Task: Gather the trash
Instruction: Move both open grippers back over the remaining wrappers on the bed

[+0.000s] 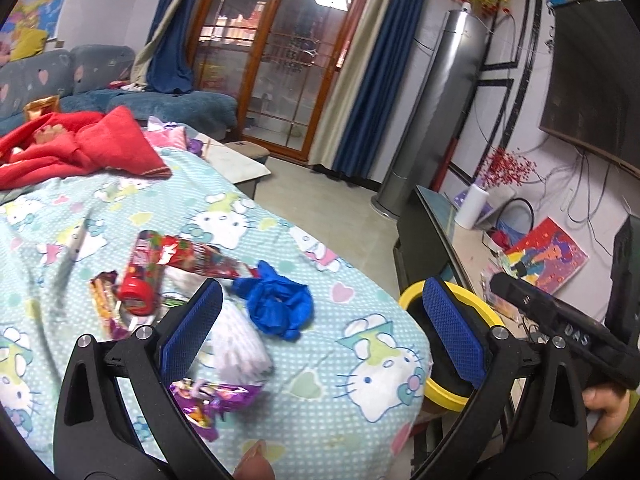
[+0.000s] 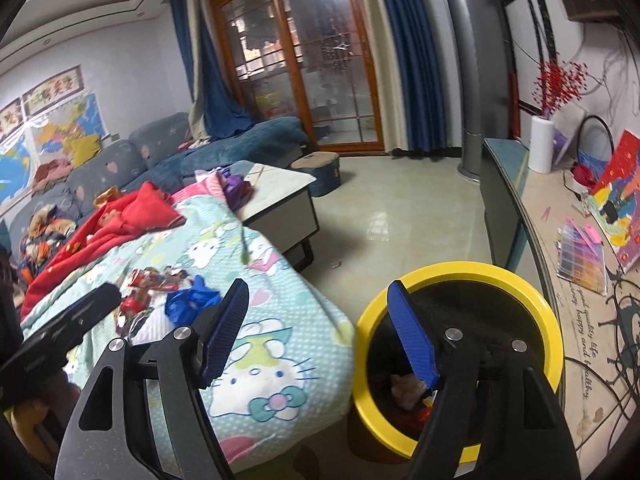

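Trash lies on the Hello Kitty cloth (image 1: 304, 392) covering a table: a crumpled blue glove (image 1: 278, 306), a white wad of paper (image 1: 236, 340), a purple wrapper (image 1: 212, 400), a red snack bag (image 1: 180, 256) and a red round lid (image 1: 136, 294). My left gripper (image 1: 324, 324) is open and empty above the white paper. A yellow-rimmed bin (image 2: 460, 280) stands on the floor beside the table; it holds some trash (image 2: 404, 392). My right gripper (image 2: 320, 332) is open and empty, over the bin's left rim. The blue glove also shows in the right wrist view (image 2: 188, 302).
A red cloth (image 1: 80, 148) lies at the far end of the table. A low white coffee table (image 2: 280, 196) and a sofa (image 2: 168, 160) stand behind. A TV cabinet (image 2: 532, 240) with paintings and a white vase (image 2: 542, 144) runs along the right. Tiled floor (image 2: 392, 216) lies between.
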`<state>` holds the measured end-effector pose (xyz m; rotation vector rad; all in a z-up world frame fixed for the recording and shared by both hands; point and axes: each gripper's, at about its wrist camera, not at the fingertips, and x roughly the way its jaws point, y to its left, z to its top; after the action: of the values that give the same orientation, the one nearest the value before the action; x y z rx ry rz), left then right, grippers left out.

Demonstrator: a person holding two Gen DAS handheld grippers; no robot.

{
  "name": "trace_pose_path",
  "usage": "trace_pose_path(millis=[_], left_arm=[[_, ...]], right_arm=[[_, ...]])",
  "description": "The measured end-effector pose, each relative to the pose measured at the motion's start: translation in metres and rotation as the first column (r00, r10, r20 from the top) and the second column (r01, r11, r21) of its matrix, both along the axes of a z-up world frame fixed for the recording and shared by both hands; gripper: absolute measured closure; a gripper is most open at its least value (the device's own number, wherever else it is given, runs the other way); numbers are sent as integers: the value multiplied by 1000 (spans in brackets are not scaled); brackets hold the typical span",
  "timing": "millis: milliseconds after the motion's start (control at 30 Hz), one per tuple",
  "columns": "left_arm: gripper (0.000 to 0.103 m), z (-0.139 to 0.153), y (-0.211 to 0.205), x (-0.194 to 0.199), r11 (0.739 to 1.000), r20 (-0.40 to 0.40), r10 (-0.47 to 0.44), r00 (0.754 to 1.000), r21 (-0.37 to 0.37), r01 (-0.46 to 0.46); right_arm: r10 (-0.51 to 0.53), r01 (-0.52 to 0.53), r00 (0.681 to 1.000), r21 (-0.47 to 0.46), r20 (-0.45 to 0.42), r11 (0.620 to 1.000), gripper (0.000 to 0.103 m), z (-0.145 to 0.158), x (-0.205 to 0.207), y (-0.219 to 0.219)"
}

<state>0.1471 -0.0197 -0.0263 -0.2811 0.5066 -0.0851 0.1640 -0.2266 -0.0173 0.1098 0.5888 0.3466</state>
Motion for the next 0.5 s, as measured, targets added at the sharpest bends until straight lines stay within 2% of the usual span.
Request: trace_pose_path(millis=[500], left_arm=[[11,1,60,-9,988,7,147,989,-58,-146]], right_arm=[[145,-145,989,-55,-11,988,32,-3,-9,53]])
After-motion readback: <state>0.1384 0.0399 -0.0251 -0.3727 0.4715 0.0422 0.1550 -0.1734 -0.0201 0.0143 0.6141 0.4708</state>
